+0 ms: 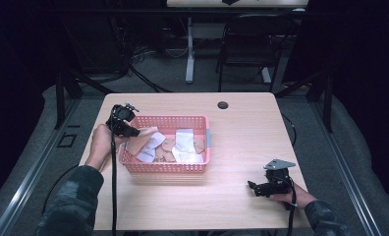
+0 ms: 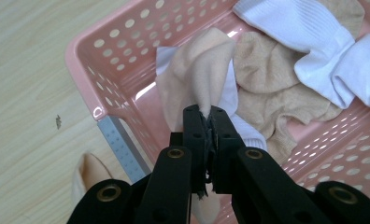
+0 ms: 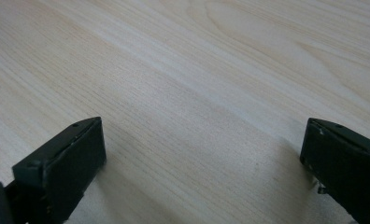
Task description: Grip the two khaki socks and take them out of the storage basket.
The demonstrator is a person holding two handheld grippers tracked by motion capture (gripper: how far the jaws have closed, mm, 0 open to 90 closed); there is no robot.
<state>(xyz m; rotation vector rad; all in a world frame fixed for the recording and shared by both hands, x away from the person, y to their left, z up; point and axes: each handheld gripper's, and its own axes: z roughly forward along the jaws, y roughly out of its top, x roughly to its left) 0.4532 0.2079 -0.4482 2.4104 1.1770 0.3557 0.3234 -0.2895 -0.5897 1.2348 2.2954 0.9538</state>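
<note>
Your left gripper has its jaws clamped shut on a fold of the peach sock, which hangs over the left end of the pink basket. The sock is light, soft and limp, so it will likely drape and stretch rather than hold a shape; pinching a bunched fold near an end, as you have, should give the surest hold. The fabric sits squarely between the fingers, rising beyond them. Your right gripper rests open over bare table, near right.

Pinched beige sock tip between jaws, hidden
</note>
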